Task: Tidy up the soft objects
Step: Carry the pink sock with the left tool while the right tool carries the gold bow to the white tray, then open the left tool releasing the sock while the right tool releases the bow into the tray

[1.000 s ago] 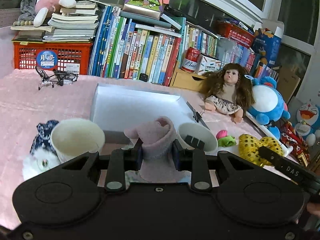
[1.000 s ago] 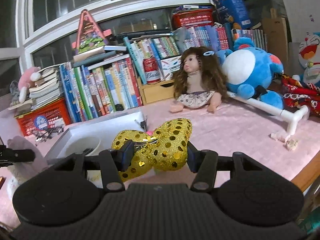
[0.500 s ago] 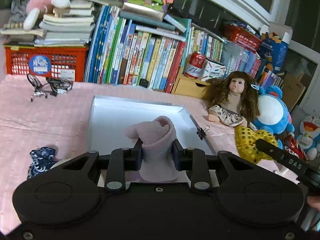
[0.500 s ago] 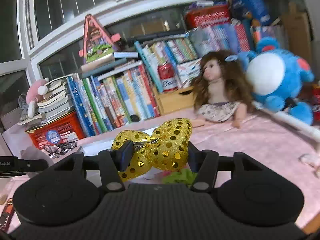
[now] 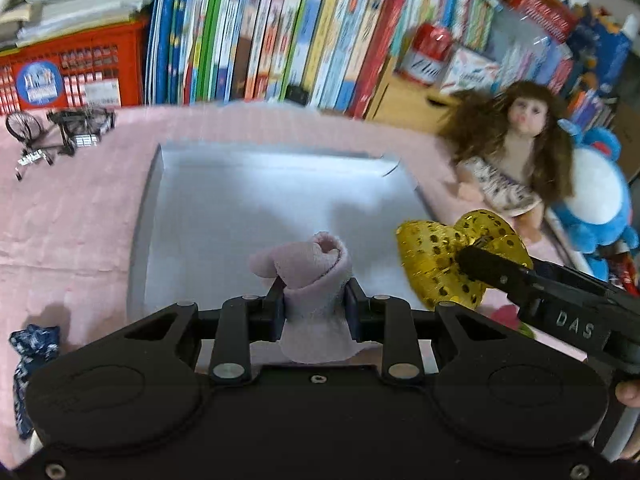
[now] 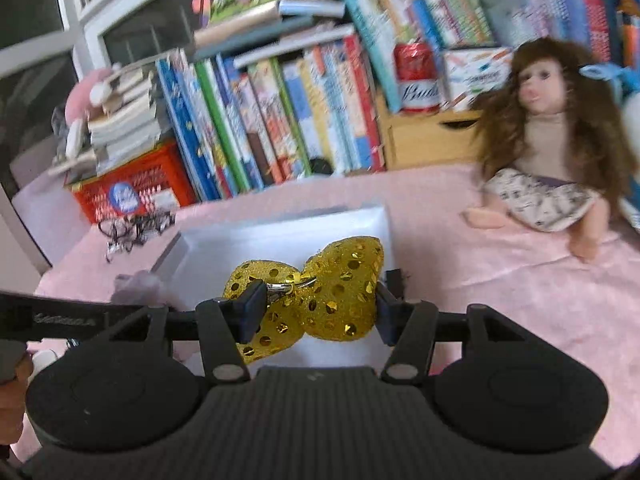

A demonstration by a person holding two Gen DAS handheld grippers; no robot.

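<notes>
My left gripper [image 5: 314, 304] is shut on a rolled pale pink sock [image 5: 314, 280], held over the near part of a shallow white tray [image 5: 240, 200]. A gold sequinned bow [image 6: 316, 296] sits squeezed between the fingers of my right gripper [image 6: 316, 310], above the tray's [image 6: 280, 232] near right corner. In the left wrist view the bow [image 5: 444, 256] and the right gripper's finger [image 5: 520, 280] come in from the right. The pink sock [image 6: 138, 286] shows at the left of the right wrist view.
A long-haired doll [image 5: 516, 152] and a blue plush toy [image 5: 596, 196] lie right of the tray on the pink cloth. Books [image 5: 280, 40], a red crate [image 5: 68, 76] and a red can [image 6: 418, 78] line the back. Black clips [image 5: 60, 136] lie left; blue patterned cloth [image 5: 30, 344] near left.
Both grippers have moved forward over the tray with their loads; the two bowls have dropped out of view. The bow now hangs close to the right of the sock.
</notes>
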